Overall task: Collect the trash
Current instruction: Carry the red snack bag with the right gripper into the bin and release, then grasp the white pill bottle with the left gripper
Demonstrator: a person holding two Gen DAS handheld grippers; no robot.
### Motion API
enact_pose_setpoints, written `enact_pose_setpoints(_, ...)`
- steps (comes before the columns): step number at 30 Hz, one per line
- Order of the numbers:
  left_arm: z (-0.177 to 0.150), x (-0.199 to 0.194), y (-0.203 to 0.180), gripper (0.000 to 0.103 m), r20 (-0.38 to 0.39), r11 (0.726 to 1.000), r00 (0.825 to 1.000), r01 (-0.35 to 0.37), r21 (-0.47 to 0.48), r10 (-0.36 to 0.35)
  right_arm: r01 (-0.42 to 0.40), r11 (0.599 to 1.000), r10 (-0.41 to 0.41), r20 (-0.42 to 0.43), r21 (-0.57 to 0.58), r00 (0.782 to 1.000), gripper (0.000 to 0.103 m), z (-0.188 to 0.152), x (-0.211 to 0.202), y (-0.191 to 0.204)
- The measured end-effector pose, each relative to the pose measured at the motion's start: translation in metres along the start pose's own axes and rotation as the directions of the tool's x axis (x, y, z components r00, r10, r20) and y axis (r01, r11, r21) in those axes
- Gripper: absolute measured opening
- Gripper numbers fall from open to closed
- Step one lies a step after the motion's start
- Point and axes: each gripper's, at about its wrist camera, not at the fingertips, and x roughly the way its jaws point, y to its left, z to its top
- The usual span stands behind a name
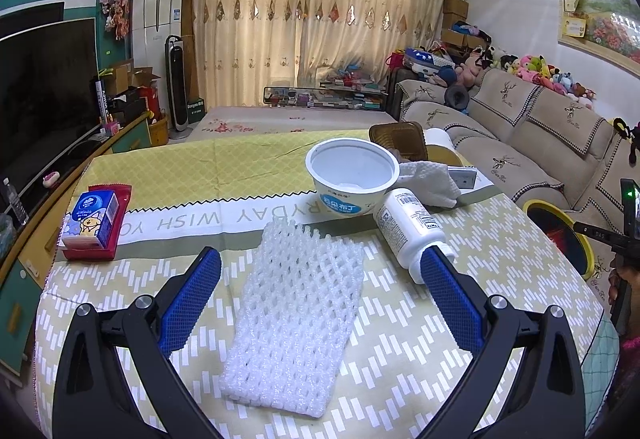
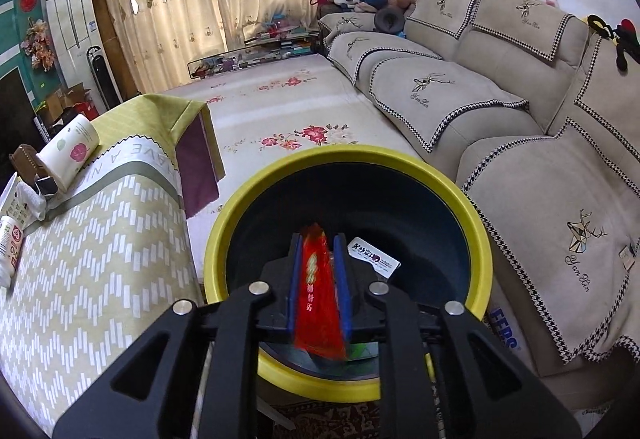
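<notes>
Over the yellow bin (image 2: 348, 159), the right gripper (image 2: 319, 271) narrowly flanks a light, crinkly red wrapper (image 2: 318, 303), best pinched mid-body.

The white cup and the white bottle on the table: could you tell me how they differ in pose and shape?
The white cup stands upright with its mouth open; the white bottle lies on its side. The cup is wide and squat; the bottle is narrow and long. Both are white with printed labels and rest on the tablecloth.
</notes>
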Motion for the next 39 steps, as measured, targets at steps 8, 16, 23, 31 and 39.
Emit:
enact_pose_setpoints(8,-0.001,0.000,-0.003,0.098,-0.005,1.000,1.000,0.002,0.008,-0.002,-0.061,0.997,0.059,0.049,0.044,0.997,0.017,0.004,-0.021,0.008)
enact_pose_setpoints(16,0.000,0.003,-0.024,0.098,-0.026,0.998,0.999,0.030,0.053,-0.028,-0.082,0.997,0.080,0.124,0.010,0.989,0.023,0.003,-0.045,0.034)
enact_pose_setpoints(23,0.019,0.020,-0.056,0.098,-0.128,0.993,0.986,0.115,0.035,-0.110,-0.077,0.997,0.078,0.147,-0.008,0.986,0.024,0.000,-0.050,0.042)
enact_pose_setpoints(31,0.039,0.076,-0.089,0.098,-0.231,0.994,0.968,0.104,0.020,-0.097,-0.067,0.997,0.070,0.155,-0.023,0.985,0.030,-0.001,-0.052,0.045)
enact_pose_setpoints(39,0.045,0.125,-0.092,0.089,-0.325,0.997,0.943,0.064,-0.041,-0.074,-0.083,0.996,0.084,0.138,-0.014,0.987,0.030,0.000,-0.047,0.043)
